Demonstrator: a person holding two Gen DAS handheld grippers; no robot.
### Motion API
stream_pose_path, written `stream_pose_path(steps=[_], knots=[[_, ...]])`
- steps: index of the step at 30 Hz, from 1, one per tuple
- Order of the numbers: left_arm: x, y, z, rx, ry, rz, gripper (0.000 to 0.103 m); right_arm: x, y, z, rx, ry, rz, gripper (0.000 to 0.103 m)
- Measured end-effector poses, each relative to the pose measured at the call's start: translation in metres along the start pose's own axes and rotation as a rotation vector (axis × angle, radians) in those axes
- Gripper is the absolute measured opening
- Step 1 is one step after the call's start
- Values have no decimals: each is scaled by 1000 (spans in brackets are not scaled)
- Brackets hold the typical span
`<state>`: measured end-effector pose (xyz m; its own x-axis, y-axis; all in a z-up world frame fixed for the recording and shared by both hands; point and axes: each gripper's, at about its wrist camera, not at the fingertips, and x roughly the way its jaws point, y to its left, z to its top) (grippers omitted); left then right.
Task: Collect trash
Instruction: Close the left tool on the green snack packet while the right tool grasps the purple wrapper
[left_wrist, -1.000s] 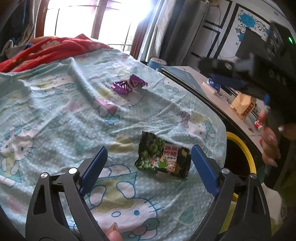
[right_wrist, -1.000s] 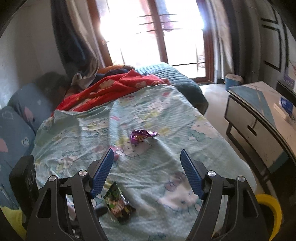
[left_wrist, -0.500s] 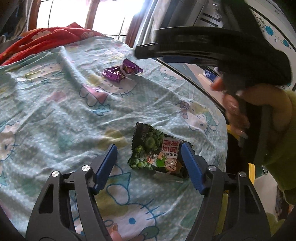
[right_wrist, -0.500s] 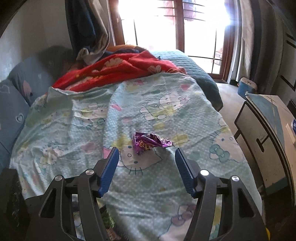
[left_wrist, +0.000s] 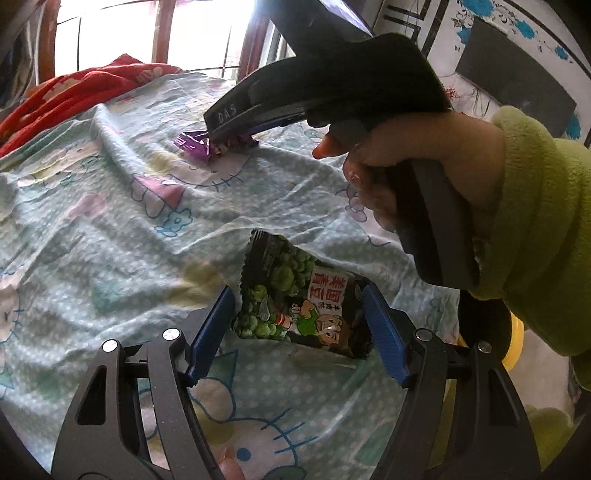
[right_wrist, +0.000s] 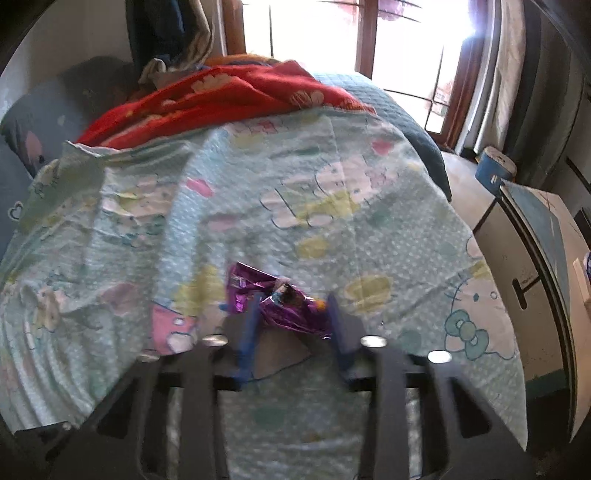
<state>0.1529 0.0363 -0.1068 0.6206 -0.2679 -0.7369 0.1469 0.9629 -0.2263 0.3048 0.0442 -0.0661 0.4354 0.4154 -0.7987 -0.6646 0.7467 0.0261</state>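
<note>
1. Left wrist view: my left gripper (left_wrist: 297, 328) sits low over the cartoon-print sheet (left_wrist: 110, 240), and its jaws are closing. The green pea snack packet (left_wrist: 295, 306) lies flat on the sheet between the blue pads (left_wrist: 208, 334). The right-side pad is at the packet's edge; a sliver of gap shows on the other side, so I read it as bracketed, not yet pinched.
2. Same view, farther off: my right hand (left_wrist: 417, 162), in a green sleeve (left_wrist: 535, 221), holds the right gripper (left_wrist: 221, 138) with its tip down on the purple wrapper (left_wrist: 199, 147).
3. Right wrist view, blurred: the right gripper's (right_wrist: 291, 306) jaws are closing with the purple wrapper (right_wrist: 277, 299) between them on the sheet (right_wrist: 332, 206). The pads seem to touch its sides, but I cannot tell for certain. A red blanket (right_wrist: 221, 96) lies beyond.
</note>
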Motion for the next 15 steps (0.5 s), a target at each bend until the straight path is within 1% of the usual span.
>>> stream_pose_path(steps=[1, 2, 4, 8, 12, 15], knots=[[0, -1, 0, 3, 1, 2, 56, -1, -3, -1, 16, -12, 11, 22], [1, -1, 0, 3, 1, 5, 55, -3, -5, -2, 31, -18, 22, 17], [1, -1, 0, 2, 1, 4, 53, -7, -10, -5, 58, -26, 38, 14], [1, 1, -1, -5, 0, -1, 48, -18, -18, -14, 111, -44, 61, 11], [-1, -2, -4, 1, -2, 2, 42, -33, -31, -26, 195, -71, 85, 11], [-3, -2, -6, -5, -4, -2, 38, -46, -37, -34, 231, -90, 89, 10]])
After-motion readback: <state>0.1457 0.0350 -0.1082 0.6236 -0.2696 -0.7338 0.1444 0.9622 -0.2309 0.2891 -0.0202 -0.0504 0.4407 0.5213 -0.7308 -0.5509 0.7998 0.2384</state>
